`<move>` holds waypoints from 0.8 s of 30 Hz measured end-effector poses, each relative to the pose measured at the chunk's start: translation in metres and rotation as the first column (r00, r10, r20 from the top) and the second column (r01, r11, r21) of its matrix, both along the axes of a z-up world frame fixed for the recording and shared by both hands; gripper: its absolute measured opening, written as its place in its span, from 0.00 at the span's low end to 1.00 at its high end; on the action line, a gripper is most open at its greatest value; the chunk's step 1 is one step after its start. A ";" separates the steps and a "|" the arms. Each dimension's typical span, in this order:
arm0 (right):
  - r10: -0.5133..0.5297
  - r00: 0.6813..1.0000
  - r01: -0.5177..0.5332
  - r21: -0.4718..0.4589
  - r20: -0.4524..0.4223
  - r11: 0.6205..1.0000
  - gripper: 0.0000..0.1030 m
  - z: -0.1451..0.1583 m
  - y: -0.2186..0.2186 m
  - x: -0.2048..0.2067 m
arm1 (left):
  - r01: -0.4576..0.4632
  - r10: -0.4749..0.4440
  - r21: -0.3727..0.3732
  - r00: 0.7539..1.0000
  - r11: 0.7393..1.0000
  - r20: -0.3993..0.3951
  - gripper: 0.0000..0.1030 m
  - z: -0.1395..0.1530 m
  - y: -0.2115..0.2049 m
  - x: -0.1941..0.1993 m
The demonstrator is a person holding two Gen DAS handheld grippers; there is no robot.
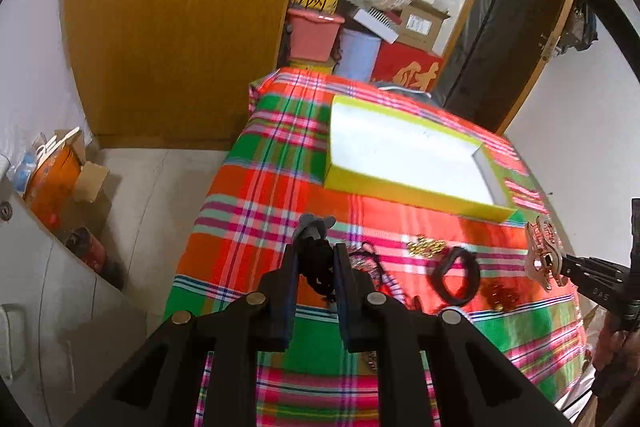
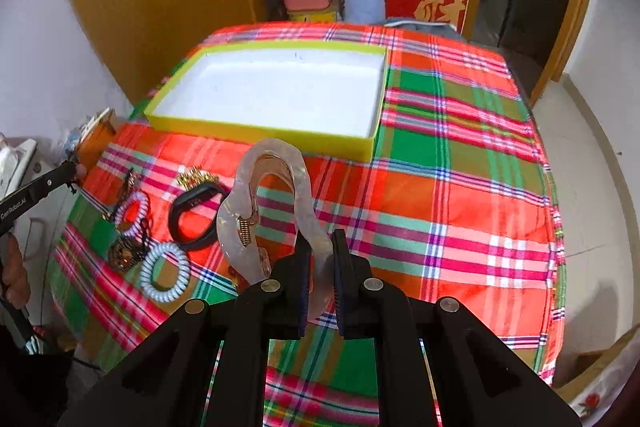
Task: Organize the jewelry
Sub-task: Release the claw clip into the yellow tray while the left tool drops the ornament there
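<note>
Left claw: clamped on a dark fabric hair tie.
Right claw: pinching a pearly pink hair clip.
Yellow-rimmed white tray: far side of bench.

White lettering reading "GenRoboAI" is being shown along the black left gripper arm at the left edge of the right wrist view. A large gold Chinese character, 财, is being displayed on the red box behind the table. Other labels are too blurred to be read.
</note>
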State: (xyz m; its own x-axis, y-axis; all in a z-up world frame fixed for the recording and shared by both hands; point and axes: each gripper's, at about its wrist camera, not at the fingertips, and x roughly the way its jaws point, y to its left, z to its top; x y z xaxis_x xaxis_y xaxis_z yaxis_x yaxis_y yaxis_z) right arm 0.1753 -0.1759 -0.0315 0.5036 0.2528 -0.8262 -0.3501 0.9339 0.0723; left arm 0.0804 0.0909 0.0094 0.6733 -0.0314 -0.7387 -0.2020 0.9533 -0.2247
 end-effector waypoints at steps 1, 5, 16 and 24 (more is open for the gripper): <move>-0.003 1.000 0.003 0.007 0.009 1.000 0.10 0.004 -0.001 -0.001 | 0.005 -0.005 0.004 1.000 1.000 0.007 0.16 0.005 -0.001 0.000; -0.008 0.999 0.007 0.025 0.031 1.000 0.10 0.015 -0.003 0.001 | 0.029 -0.030 0.017 0.999 0.999 0.031 0.16 0.018 -0.008 0.001; -0.007 0.998 0.004 0.034 0.067 0.999 0.10 0.030 0.009 0.028 | 0.128 -0.129 0.016 0.988 0.992 0.080 0.16 0.043 -0.027 0.041; -0.011 0.997 0.010 0.023 0.081 1.000 0.10 0.026 0.027 0.075 | 0.181 -0.183 0.035 0.981 0.983 0.064 0.16 0.037 -0.037 0.104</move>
State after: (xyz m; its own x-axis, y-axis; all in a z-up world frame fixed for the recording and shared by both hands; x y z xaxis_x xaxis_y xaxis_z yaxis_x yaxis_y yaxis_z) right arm 0.2499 -0.1485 -0.0056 0.5714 0.2654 -0.7766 -0.3459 0.9360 0.0654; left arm 0.1847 0.0537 0.0466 0.7058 -0.1375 -0.6949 -0.0101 0.9789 -0.2039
